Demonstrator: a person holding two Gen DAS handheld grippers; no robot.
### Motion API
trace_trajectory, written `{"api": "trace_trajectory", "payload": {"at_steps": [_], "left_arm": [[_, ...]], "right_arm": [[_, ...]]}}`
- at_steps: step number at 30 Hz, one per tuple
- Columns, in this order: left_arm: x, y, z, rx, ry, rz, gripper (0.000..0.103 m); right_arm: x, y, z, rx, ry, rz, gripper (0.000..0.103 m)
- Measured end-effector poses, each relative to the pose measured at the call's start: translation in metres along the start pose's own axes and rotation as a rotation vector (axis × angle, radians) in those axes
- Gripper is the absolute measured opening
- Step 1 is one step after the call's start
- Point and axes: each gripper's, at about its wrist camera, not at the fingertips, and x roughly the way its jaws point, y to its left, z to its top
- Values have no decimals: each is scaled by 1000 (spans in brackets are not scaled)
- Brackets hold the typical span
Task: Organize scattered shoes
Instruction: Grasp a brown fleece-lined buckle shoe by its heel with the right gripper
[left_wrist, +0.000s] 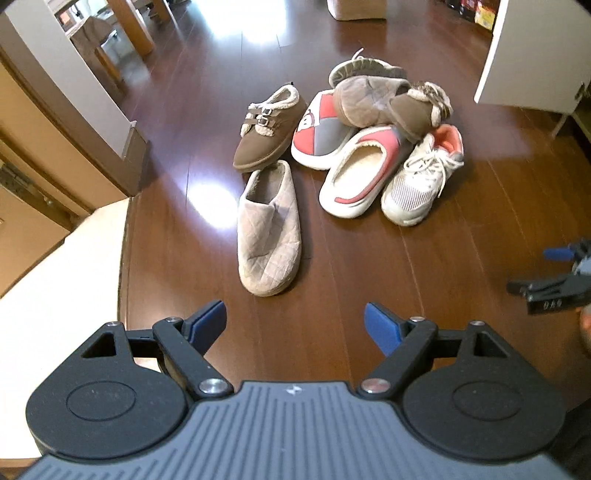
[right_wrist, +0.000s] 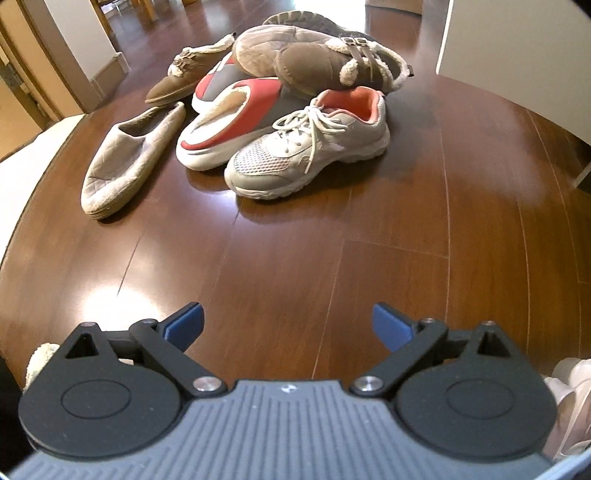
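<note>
- Left wrist view: the left claw (left_wrist: 295, 325) hangs over bare wooden floor (left_wrist: 424, 266), blue pads (left_wrist: 382, 326) wide apart, nothing between them.
- Just past it lies a quilted beige slipper (left_wrist: 269, 229), toe toward the camera, on its own.
- Behind that sits the pile: a brown fleece-lined shoe with two buckles (left_wrist: 269, 127), two red, grey and white slippers (left_wrist: 360, 173), a white mesh sneaker with coral lining (left_wrist: 423, 177), and more brown and beige ones stacked on top.
- One red slipper has a cartoon face on it; no readable writing anywhere.
- The right claw (left_wrist: 546, 273) pokes in at this view's right edge.
- Right wrist view: the right claw (right_wrist: 288, 326) is spread open too, empty, well short of the sneaker (right_wrist: 314, 147).
- Only this view shows a pale pinkish shoe (right_wrist: 569, 398) at the bottom right corner and something fleecy (right_wrist: 37, 360) at the bottom left.
</note>
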Motion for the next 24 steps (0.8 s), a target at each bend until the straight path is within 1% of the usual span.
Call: {"api": "trace_trajectory", "payload": {"at_steps": [4,8,11,17,21,24], "left_arm": [[-9,-18,11,44,-44,-7,84],[-11,-34,21,74,-58,-8,85],[-10,-45,26,95,-68,8,85],[-2,-60,40,130,-86,26,85],[10,-65,52,131,-80,30,86],[25,-62,60,121,-71,35,89]], "right_arm": [[-1,-5,-4,19,3,-2,97],[-10,-11,-7,24,-13,-3,97],[-20,-23,-5,39,-34,-6,97],[-21,-43,15,88,-83,6,97],[-8,-47,37,105,-82,43,97],[5,-45,55,97,-78,65,97]]}}
